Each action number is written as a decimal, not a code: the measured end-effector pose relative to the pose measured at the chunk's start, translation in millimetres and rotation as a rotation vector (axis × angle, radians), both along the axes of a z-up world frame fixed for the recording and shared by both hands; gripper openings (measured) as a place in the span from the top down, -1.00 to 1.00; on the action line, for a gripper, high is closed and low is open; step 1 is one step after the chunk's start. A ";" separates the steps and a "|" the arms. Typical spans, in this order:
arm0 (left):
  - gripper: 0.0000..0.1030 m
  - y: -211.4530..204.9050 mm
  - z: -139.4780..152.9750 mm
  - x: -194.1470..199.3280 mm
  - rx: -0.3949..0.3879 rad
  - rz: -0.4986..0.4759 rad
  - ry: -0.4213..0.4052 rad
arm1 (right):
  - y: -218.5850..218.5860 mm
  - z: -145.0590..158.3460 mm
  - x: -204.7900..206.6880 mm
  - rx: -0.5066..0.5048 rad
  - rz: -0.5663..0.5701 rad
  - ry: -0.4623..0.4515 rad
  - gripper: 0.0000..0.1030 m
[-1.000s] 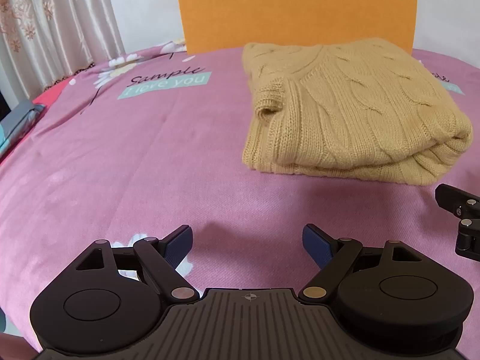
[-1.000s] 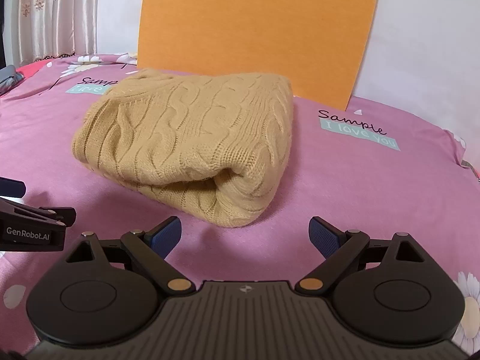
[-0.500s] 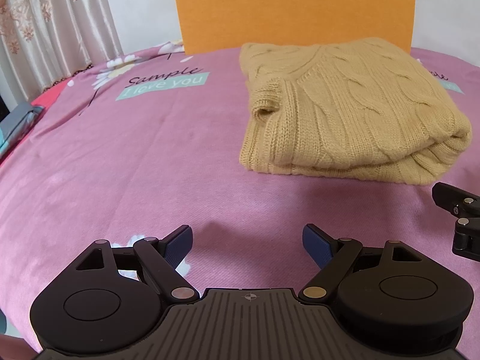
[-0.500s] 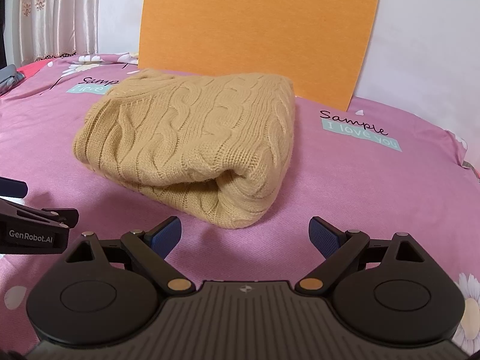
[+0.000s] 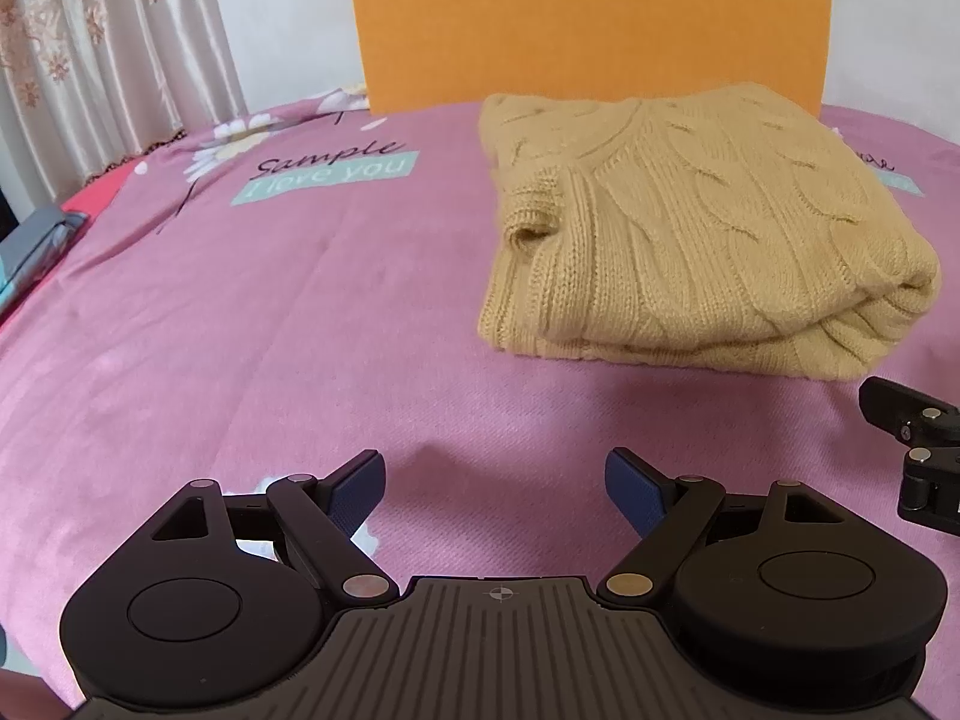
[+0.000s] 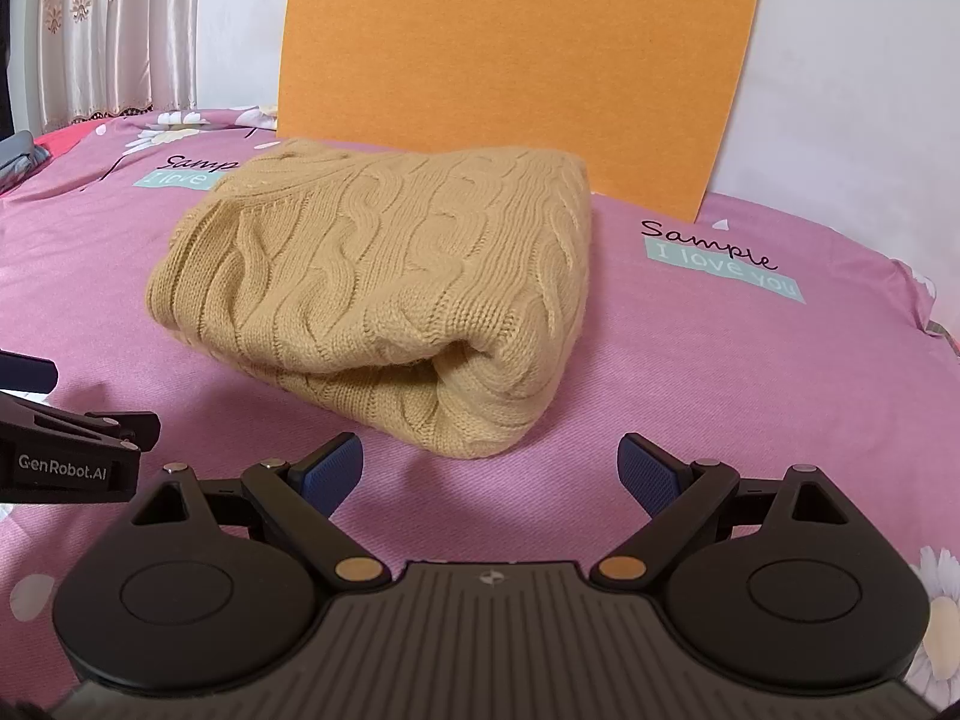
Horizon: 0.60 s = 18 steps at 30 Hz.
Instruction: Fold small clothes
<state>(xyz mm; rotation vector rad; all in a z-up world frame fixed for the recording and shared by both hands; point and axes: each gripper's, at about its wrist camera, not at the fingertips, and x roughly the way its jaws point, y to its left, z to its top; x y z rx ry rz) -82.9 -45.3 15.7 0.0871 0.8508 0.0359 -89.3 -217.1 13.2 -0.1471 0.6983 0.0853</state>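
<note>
A tan cable-knit sweater (image 5: pixel 690 234) lies folded in a thick rectangle on the pink bedsheet (image 5: pixel 270 312); it also shows in the right wrist view (image 6: pixel 396 288), with its rolled fold edge facing me. My left gripper (image 5: pixel 495 483) is open and empty, hovering over the sheet in front of and left of the sweater. My right gripper (image 6: pixel 489 468) is open and empty, just short of the sweater's near corner. Each gripper's body shows at the edge of the other's view.
An orange board (image 6: pixel 522 60) stands against the white wall behind the sweater. A curtain (image 5: pixel 108 48) hangs at the far left. Grey folded cloth (image 5: pixel 30 246) lies at the bed's left edge. The sheet carries printed words (image 6: pixel 714 258) and daisies.
Both grippers have drifted slightly back from the sweater, so it sits a touch higher in both views. The jaws have stayed open and the sweater has not moved.
</note>
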 end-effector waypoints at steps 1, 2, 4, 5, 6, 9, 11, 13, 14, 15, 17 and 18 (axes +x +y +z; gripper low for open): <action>-1.00 0.1 -0.1 -0.2 -0.001 -0.001 -0.001 | -0.1 0.0 0.0 0.001 -0.001 0.000 -0.82; -1.00 0.2 0.0 -0.3 -0.002 -0.003 -0.001 | 0.0 -0.1 0.0 0.001 -0.001 0.001 -0.82; -1.00 0.3 0.1 -0.6 -0.002 -0.006 -0.003 | 0.0 -0.4 0.3 0.002 -0.001 0.001 -0.82; -1.00 0.2 0.0 -1.0 -0.002 -0.007 -0.004 | 0.3 -0.5 0.4 0.002 -0.001 0.001 -0.82; -1.00 0.6 0.0 -1.4 -0.002 -0.007 -0.004 | 0.0 -0.5 0.3 0.001 -0.001 0.001 -0.82; -1.00 0.4 -0.2 -1.4 -0.005 -0.007 0.001 | -0.1 -0.5 0.3 0.001 0.000 0.001 -0.82; -1.00 0.3 -0.7 -0.5 -0.002 -0.002 0.010 | 0.1 -0.7 0.4 0.001 -0.001 0.000 -0.82; -1.00 -0.3 -1.6 0.8 0.004 0.009 0.018 | -0.2 -1.4 0.6 0.003 -0.001 0.001 -0.82; -1.00 -0.3 -2.1 1.1 0.007 0.013 0.021 | -0.1 -1.8 0.4 0.004 -0.001 0.001 -0.82; -1.00 -0.1 -2.7 1.3 0.010 0.016 0.023 | -0.1 -1.9 0.5 0.003 -0.001 0.001 -0.82; -1.00 0.9 -3.7 1.6 0.012 0.021 0.027 | -0.1 -1.9 0.5 0.004 -0.001 0.002 -0.82; -1.00 1.3 -4.1 1.7 0.011 0.023 0.029 | 0.0 -1.9 0.5 0.003 -0.001 0.002 -0.82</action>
